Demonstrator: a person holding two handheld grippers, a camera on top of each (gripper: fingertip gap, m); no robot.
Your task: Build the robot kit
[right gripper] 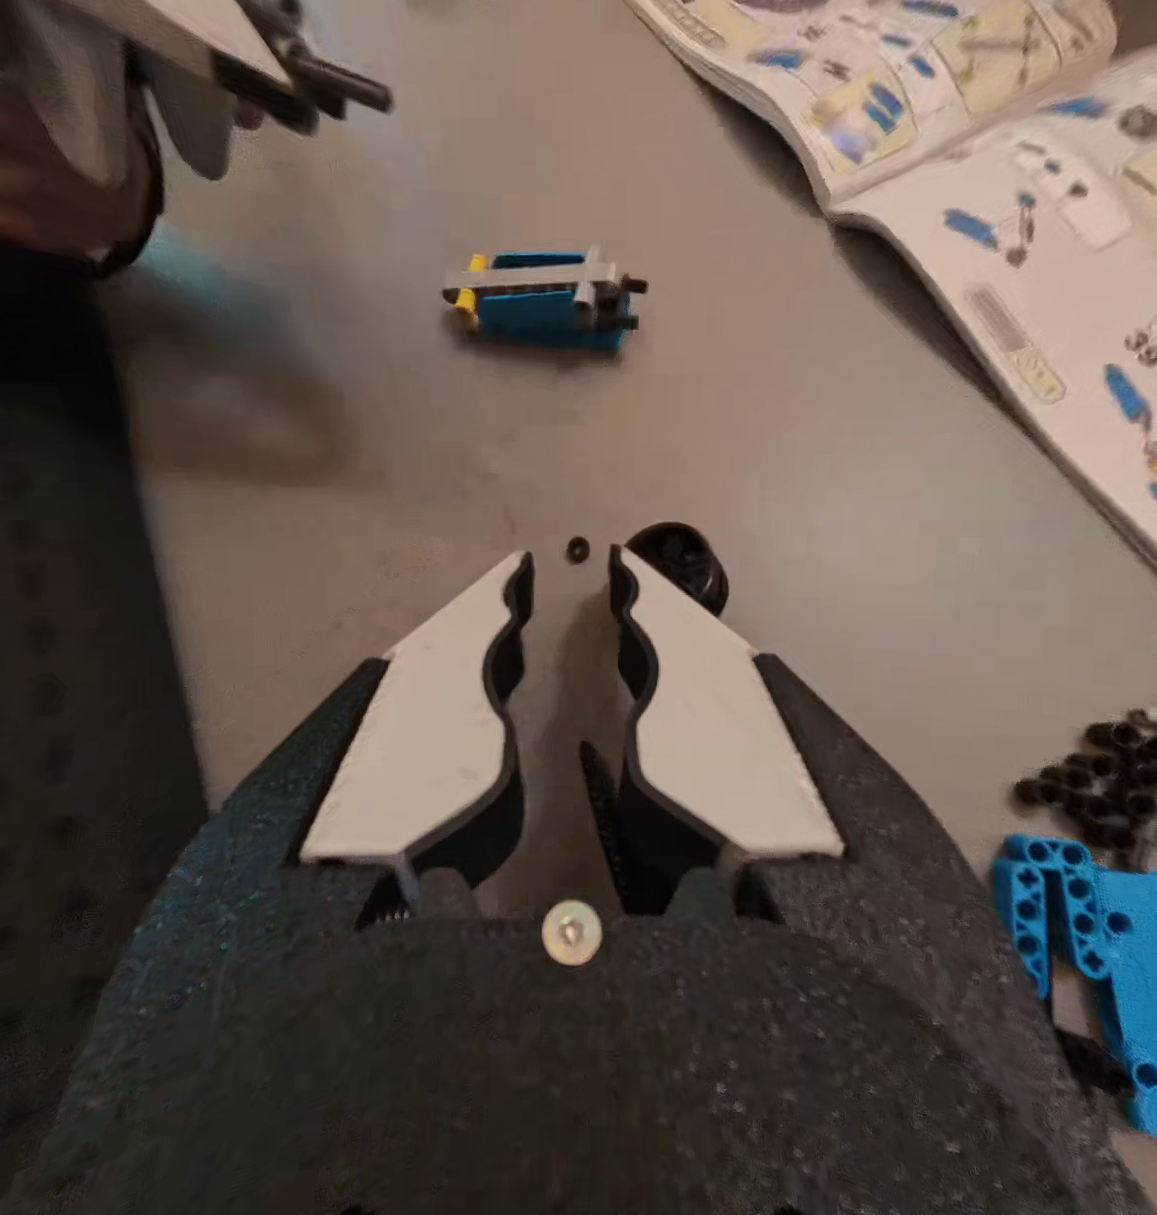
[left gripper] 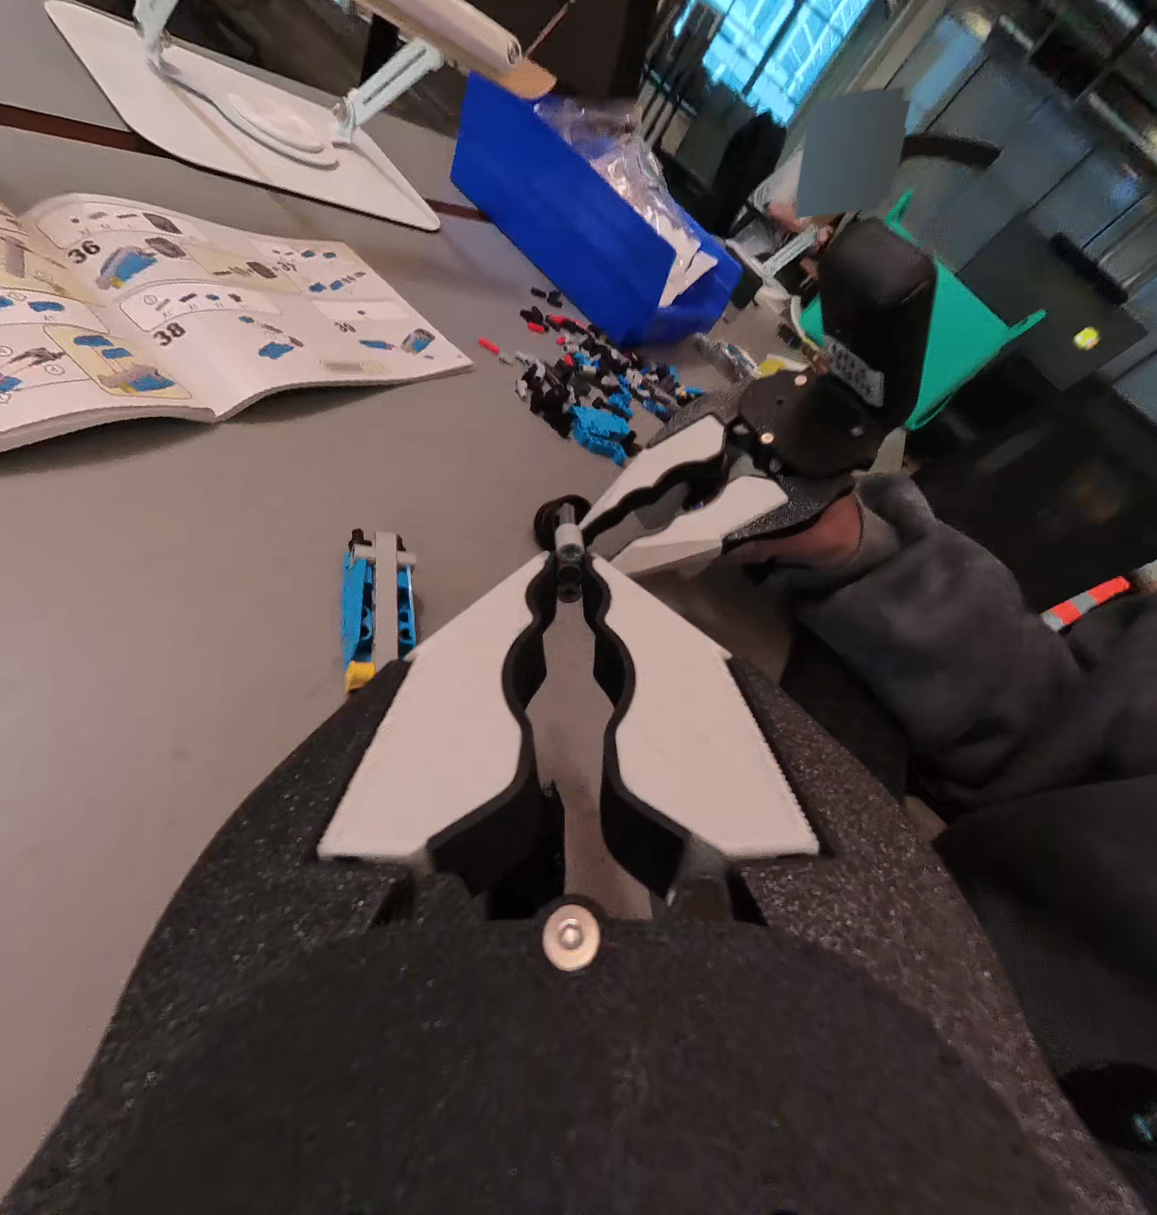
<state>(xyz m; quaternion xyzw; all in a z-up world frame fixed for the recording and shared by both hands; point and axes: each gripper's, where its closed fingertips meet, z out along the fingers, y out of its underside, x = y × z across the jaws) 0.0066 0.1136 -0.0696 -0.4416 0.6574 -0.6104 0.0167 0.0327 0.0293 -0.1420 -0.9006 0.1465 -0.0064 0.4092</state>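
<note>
Grippers: two; wheel (right gripper: 684, 571): one

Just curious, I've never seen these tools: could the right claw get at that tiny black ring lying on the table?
Probably yes. The right claw is open and the tiny black ring lies just ahead of its tips with nothing between; the black wheel sits beside the right finger.

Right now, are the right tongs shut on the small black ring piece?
No: in the right wrist view the right tongs stand open, and the small black ring piece lies on the grey table just past the tips, untouched.
</note>
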